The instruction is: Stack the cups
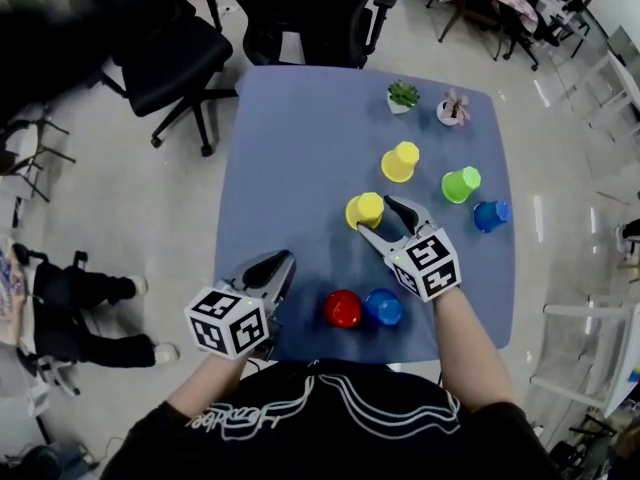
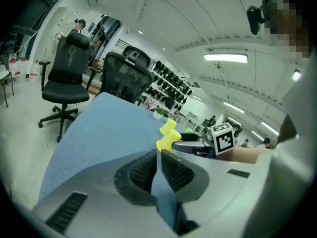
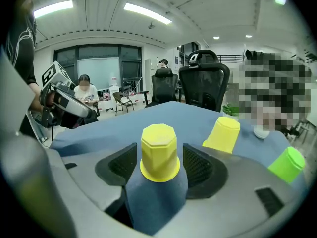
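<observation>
Though not yet squeezing, held right gripper [image 1: 376, 215] wide open around upside-down yellow plastic cup [image 3: 159, 150] on blue table [image 1: 290, 148]. Held left gripper [image 2: 158, 157] closed, empty. Needed a squeeze and lift next.

The tabletop [image 1: 290, 148] carries six cups: two yellow cups [image 1: 365, 210] [image 1: 400, 161], two blue cups [image 1: 384, 308] [image 1: 491, 215], one green cup [image 1: 461, 184] and one red cup [image 1: 342, 309]. Two potted plants [image 1: 403, 96] [image 1: 453, 108] stand at its far right corner. Two grippers, the left gripper [image 1: 278, 260] and the right gripper [image 1: 374, 213], are over its near half. Two office chairs [image 1: 170, 58] [image 1: 310, 18] stand beyond its far edge.
</observation>
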A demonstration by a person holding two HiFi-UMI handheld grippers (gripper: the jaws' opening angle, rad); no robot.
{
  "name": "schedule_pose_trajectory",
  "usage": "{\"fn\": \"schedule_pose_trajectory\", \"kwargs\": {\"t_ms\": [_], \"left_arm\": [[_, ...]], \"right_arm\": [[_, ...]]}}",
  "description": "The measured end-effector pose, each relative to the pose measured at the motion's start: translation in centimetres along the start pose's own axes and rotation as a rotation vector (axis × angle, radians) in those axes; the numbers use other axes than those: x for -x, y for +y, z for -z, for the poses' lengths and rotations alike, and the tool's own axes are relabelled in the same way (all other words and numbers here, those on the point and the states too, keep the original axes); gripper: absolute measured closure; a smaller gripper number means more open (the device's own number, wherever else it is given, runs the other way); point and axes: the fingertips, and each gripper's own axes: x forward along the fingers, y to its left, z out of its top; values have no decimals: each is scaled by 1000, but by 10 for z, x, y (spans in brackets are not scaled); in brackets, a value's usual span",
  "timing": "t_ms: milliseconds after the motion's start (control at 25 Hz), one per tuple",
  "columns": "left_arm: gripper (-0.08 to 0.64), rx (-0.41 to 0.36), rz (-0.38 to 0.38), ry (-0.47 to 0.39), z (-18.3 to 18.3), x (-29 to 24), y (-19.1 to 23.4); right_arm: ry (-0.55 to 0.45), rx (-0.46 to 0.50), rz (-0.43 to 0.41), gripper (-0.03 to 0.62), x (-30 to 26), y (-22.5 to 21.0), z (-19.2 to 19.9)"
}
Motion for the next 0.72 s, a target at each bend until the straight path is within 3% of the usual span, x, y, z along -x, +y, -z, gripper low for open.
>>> {"fn": "schedule_pose_trajectory", "kwargs": {"t_ms": [160,320,720], "left_arm": [[512,-3,3,0,-3,-1,6],[512,4,-1,-2,-2,2,10],[512,10,-20,-24,4,17,8]], "right_arm": [[1,-7,1,290,-8,0,1],[-3,-10,17,334,-11,1,2],[-43,-44,38,342,-3,0,-3]]}}
